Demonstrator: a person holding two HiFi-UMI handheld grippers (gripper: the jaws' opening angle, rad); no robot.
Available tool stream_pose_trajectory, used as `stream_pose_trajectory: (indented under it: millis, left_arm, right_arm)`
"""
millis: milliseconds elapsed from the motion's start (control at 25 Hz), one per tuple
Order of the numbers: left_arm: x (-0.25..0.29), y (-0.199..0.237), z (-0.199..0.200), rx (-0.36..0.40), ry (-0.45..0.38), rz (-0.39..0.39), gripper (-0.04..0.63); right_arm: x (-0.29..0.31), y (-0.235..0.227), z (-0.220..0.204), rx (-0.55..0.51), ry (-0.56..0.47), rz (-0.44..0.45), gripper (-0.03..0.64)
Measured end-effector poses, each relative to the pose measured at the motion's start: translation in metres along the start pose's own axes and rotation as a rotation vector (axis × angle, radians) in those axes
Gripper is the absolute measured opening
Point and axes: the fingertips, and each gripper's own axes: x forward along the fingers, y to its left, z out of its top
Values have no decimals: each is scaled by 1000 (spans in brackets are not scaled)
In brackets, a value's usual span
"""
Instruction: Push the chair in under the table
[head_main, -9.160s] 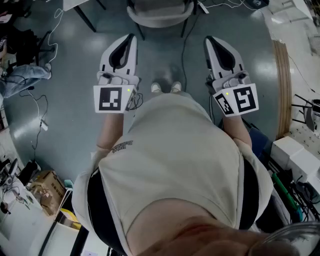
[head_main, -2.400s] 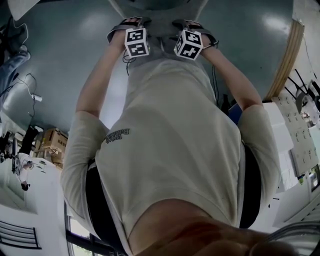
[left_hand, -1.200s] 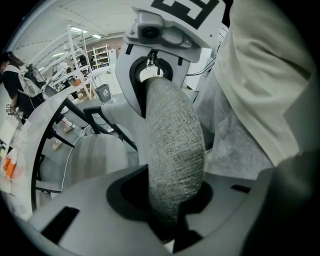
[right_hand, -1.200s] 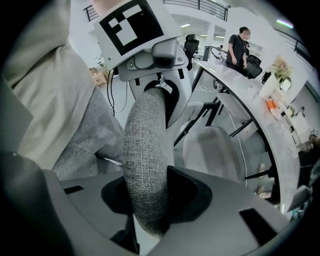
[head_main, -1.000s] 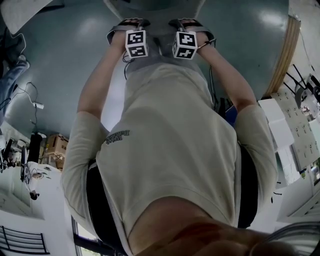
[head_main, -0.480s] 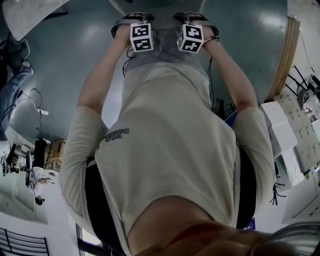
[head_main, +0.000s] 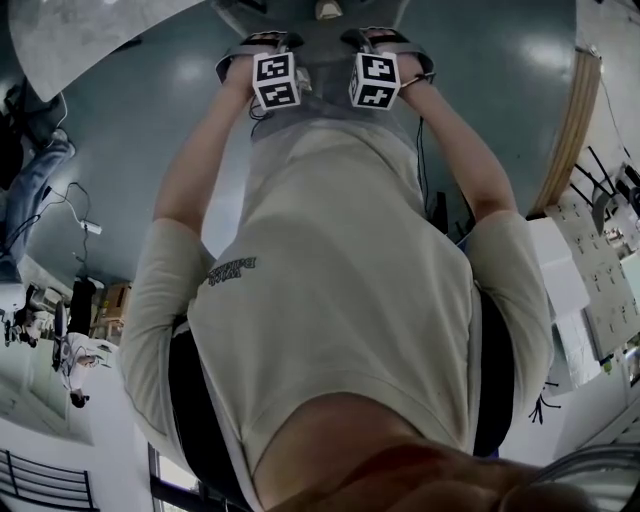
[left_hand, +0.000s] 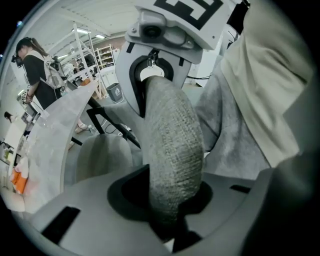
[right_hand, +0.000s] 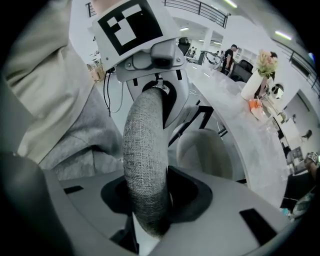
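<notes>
Operator: a pale short-sleeved shirt (head_main: 340, 300) fills the head view. Both forearms reach forward, close together.
Left gripper (left_hand: 170, 195): clamped on the backrest rim (left_hand: 172, 145). The grey woven padding fills the gap between its jaws, and the jaw faces bear on it.
Right gripper (right_hand: 150, 200): clenched on the same rim. Its jaws have just been closing, with the padded rim between them.
Gripper spacing: the two sit side by side on the rim, near each other but apart. Each shows in the other's view with the rim running through it.
Chair (right_hand: 205, 150): directly ahead of the operator, backrest toward the operator. Its pale rounded seat shell lies just past the rim, on the table side.
Table (left_hand: 50, 135): white top, faintly veined. Its curved edge runs along the far side of the seat shell and meets it in both gripper views. How far the seat sits under the top cannot be told. In the head view a part of the top shows at upper left.
Dark legs (right_hand: 200, 120): crossed struts below the table edge, beyond the seat shell.
Table load: a white vase with flowers (right_hand: 251, 82) and, just beside it, a small orange item (right_hand: 256, 107).
Floor (head_main: 130, 130): grey-blue, glossy, with light reflections.
Background: a standing person (left_hand: 35, 75) beyond the table, with shelving behind.
</notes>
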Motion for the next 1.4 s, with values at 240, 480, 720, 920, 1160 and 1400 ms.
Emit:
stream_pose_trajectory:
  millis: [240,480,720,920,1160,1400]
  left_arm:
    - [2,38,-3,1,0,21,95]
    - [2,70,-11,-3,4,39,98]
    - [1,89,-4,-22,6,49,103]
    - [2,99,-5,-32,1,51,103]
    - [2,108,4,-45,-6,44,104]
    - [2,106,3,-36,-7,46,106]
  right_arm:
    - [4,-36,-5,-26,-4,-2,133]
    - [11,-67,-5,-40,-4,-23,138]
    - [5,-87,-11,-30,-9,-22,146]
    - [6,-98,-12,-38,-6,-39,147]
    - [5,-106,-21,-49,-2,-21,152]
    - [5,-108,-19,-50,-10,1,160]
